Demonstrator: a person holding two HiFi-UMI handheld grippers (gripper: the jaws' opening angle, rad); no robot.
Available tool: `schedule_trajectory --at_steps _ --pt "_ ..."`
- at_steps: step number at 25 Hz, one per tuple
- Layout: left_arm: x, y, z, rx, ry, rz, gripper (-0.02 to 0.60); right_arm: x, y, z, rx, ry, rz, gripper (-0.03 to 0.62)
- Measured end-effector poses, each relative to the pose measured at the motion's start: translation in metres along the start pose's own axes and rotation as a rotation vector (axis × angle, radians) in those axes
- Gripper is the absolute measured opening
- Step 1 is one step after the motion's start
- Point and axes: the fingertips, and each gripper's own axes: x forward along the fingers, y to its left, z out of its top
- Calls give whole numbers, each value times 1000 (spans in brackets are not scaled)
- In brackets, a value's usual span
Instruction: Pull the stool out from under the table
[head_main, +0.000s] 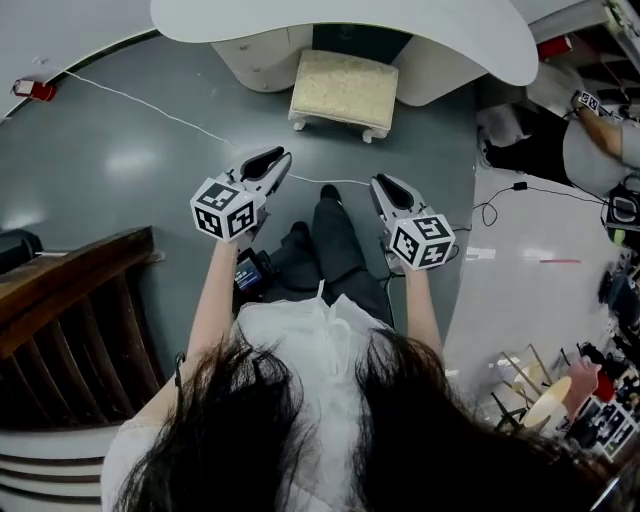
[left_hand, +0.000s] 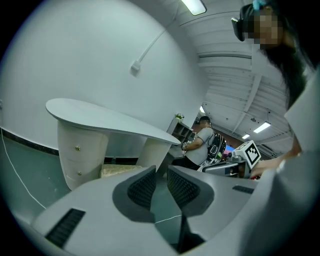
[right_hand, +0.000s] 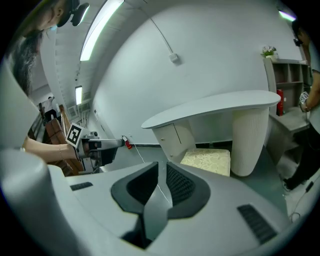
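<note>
stool (head_main: 343, 90): cream cushioned top, white legs, on grey floor (head_main: 120, 160), its far part under the white table (head_main: 350, 25), between the table's two pedestals. left gripper (head_main: 276, 158): jaws narrow, nothing between them, well apart from stool. right gripper (head_main: 386, 184): likewise narrow, empty.
</note>
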Motion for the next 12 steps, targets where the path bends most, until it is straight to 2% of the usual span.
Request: schedule_trajectory --at_steps 7,12 --pt "69 66 -25 -54 13 57 80 64 -75 -9 14 38 3 63" --pt "119 112 -53 -35 80 60 80 114 -132 -29 13 68 5 63"
